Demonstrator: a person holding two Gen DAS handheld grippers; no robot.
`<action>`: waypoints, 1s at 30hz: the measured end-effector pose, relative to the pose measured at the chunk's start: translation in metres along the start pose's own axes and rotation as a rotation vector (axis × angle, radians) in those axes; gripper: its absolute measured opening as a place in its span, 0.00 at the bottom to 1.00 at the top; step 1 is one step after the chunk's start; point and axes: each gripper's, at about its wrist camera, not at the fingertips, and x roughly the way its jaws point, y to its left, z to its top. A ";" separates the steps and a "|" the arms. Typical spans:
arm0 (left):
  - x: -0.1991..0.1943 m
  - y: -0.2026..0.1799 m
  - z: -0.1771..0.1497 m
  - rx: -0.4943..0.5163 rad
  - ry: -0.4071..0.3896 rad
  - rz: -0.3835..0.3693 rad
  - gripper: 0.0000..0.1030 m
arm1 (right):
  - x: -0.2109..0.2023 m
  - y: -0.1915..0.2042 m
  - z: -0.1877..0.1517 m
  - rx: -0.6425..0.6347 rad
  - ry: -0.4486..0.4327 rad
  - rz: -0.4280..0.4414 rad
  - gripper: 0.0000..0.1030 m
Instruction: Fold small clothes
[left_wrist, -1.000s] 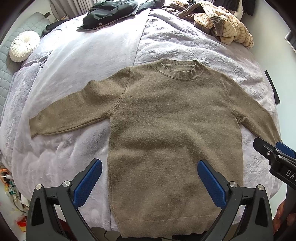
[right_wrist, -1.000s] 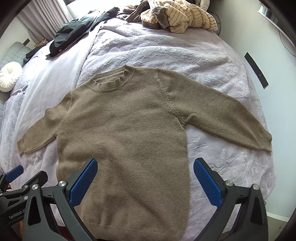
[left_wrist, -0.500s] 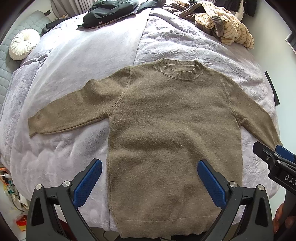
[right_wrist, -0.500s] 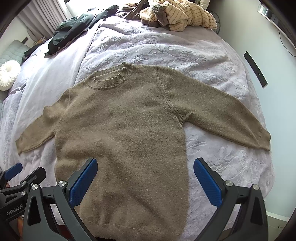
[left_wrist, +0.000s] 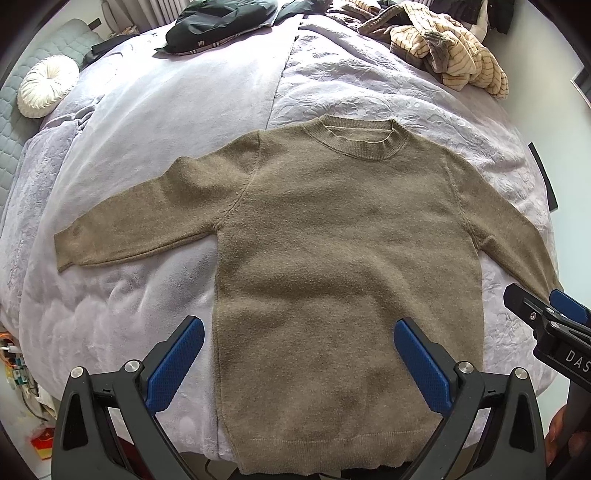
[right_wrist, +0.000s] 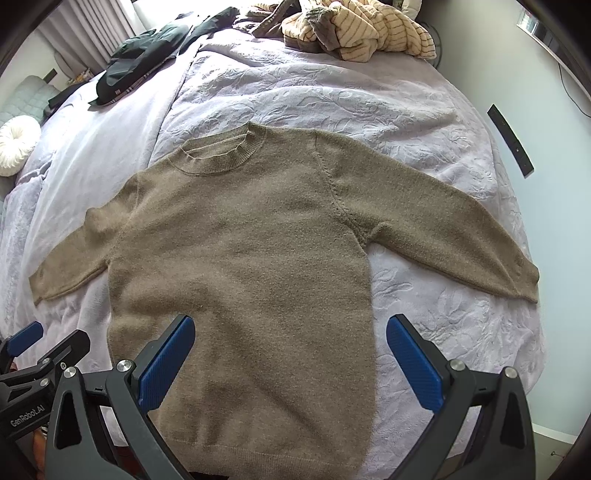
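- We see a sweater (left_wrist: 343, 258) in plain olive-brown, with a ribbed collar (left_wrist: 356, 142) of the same shade.
- Under the sweater, the bedspread (right_wrist: 332, 96) is pale lilac; its half right of the collar carries an embossed leaf pattern, its other half is smooth.
- Beyond the collar, we see a heap of cream clothes (left_wrist: 450, 55) with thin brown stripes.
- Left of that heap lies a black garment (left_wrist: 221, 22) with a plaid lining.
- Far left of the sweater sits a white pleated round cushion (left_wrist: 48, 90).
- Our left gripper (left_wrist: 299, 363) and right gripper (right_wrist: 290, 358) are black, with textured blue pads (left_wrist: 173, 365).
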 end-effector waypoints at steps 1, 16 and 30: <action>0.001 0.000 0.000 -0.001 0.001 -0.002 1.00 | 0.000 0.000 0.000 0.000 0.001 0.000 1.00; 0.012 0.008 0.001 -0.023 0.017 -0.023 1.00 | 0.010 0.000 0.001 0.011 0.032 0.006 1.00; 0.056 0.049 0.008 -0.082 0.057 -0.051 1.00 | 0.031 0.027 0.002 -0.021 0.086 -0.002 1.00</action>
